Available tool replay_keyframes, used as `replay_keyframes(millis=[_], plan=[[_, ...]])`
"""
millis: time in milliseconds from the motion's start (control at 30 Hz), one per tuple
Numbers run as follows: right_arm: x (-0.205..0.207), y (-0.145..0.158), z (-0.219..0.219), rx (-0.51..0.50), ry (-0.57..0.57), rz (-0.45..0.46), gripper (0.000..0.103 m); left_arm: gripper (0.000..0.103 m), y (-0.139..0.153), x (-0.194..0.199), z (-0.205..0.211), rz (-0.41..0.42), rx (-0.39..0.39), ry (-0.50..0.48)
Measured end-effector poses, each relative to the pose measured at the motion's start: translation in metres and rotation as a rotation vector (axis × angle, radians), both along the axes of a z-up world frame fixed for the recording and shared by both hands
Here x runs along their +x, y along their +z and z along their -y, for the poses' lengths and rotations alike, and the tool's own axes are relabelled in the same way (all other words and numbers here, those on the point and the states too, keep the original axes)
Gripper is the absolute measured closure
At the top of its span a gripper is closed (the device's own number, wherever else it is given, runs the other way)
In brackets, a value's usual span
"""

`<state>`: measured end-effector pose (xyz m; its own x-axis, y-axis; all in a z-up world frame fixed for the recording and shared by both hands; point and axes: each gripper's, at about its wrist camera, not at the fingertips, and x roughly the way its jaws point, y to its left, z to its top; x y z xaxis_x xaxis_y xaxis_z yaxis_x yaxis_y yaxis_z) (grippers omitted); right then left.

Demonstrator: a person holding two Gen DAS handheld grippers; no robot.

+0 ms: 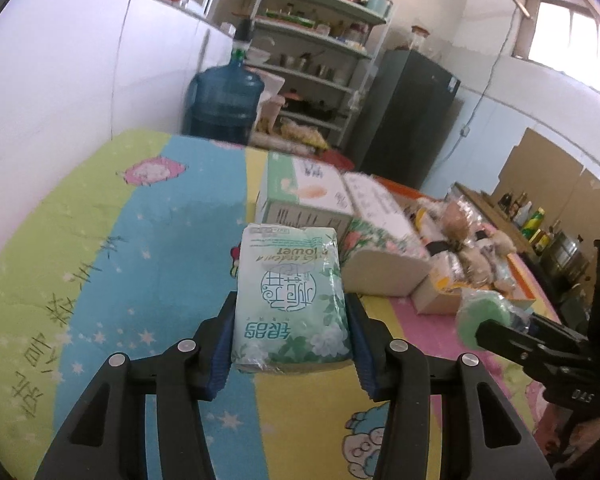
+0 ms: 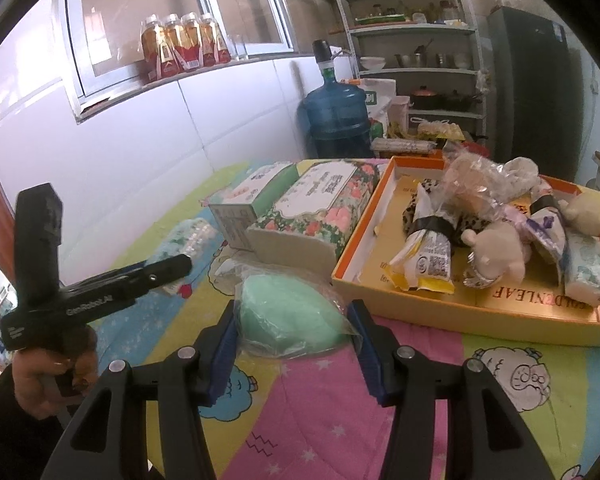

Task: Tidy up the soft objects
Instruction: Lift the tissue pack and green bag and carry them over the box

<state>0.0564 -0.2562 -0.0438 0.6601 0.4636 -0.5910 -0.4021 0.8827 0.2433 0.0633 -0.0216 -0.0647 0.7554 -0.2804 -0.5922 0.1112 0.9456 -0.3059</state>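
Note:
A pale green tissue pack (image 1: 288,272) with a flower print sits between the blue pads of my left gripper (image 1: 292,300), which is shut on it and holds it above the colourful bedsheet (image 1: 140,240). My right gripper (image 2: 293,312) is shut on a round green sponge (image 2: 288,320) wrapped in clear plastic, low over the sheet. To its right stands an orange-rimmed box tray (image 2: 460,312) holding plush toys (image 2: 496,252) and soft packets. In the right wrist view the left gripper (image 2: 180,264) and its pack (image 2: 184,236) appear at the left, with a hand on the handle.
A floral tissue box (image 2: 320,204) and a green-and-white carton (image 2: 252,196) lie side by side behind the sponge. Past the bed stand a blue water jug (image 2: 336,116), a shelf rack (image 2: 416,60) and a dark fridge (image 2: 536,80). A white wall (image 1: 80,80) runs along the left.

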Motion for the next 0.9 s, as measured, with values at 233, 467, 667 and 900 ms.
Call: replay_keyframes(millis=[233, 467, 667, 900], plan=[[-0.011, 0.014, 0.018, 0.0, -0.054, 0.04, 0.049, 0.051, 0.026, -0.012, 0.003, 0.069, -0.014, -0.015], [-0.015, 0.026, 0.051, 0.005, -0.136, 0.074, 0.049, 0.051, 0.045, -0.012, 0.026, 0.114, -0.007, -0.076], [-0.012, 0.032, 0.089, 0.006, -0.211, 0.098, 0.049, 0.051, 0.057, -0.001, 0.065, 0.139, 0.012, -0.146], [-0.006, 0.04, 0.127, -0.005, -0.271, 0.128, 0.049, 0.051, 0.066, 0.016, 0.115, 0.15, 0.029, -0.223]])
